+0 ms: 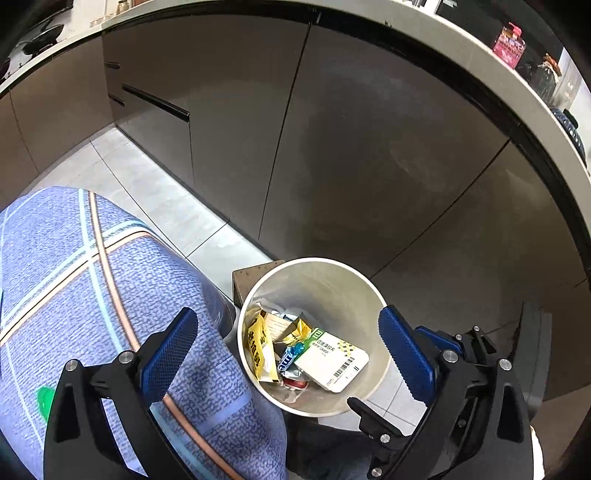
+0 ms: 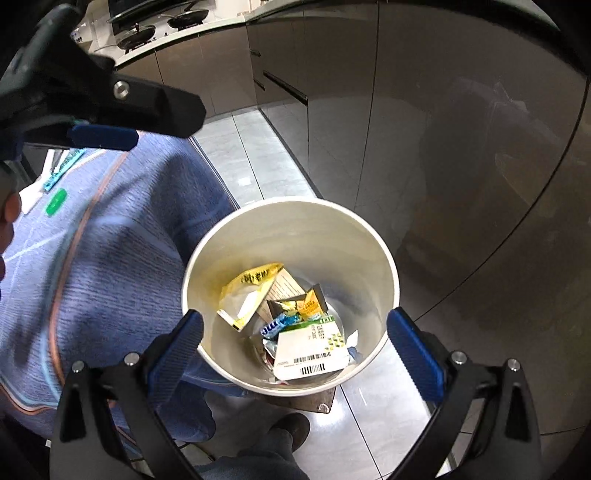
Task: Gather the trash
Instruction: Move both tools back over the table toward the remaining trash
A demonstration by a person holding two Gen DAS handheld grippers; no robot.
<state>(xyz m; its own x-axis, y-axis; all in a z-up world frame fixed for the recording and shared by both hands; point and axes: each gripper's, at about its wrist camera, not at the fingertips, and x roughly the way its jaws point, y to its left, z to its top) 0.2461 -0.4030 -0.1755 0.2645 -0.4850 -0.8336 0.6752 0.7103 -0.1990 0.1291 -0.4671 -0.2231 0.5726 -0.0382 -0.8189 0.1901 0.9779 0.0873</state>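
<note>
Since both tools hang above the white bin (image 2: 291,221) with nothing between their spread fingers, the left tool (image 1: 288,354) and right tool (image 2: 295,339) seem done dropping; the trash (image 2: 295,325) lies at the bin's bottom, beside the cloth-covered table (image 1: 92,266).

This place is a home kitchen. A long row of brown cabinet doors (image 1: 369,155) with dark bar handles (image 1: 155,99) runs under a pale bench top (image 1: 480,70). In the right wrist view a gas stove (image 2: 147,26) with black pans (image 2: 186,15) stands on the bench. The floor (image 2: 258,158) has large grey tiles. A small bin (image 2: 295,218) with food wrappers inside stands beside the cabinets.
</note>
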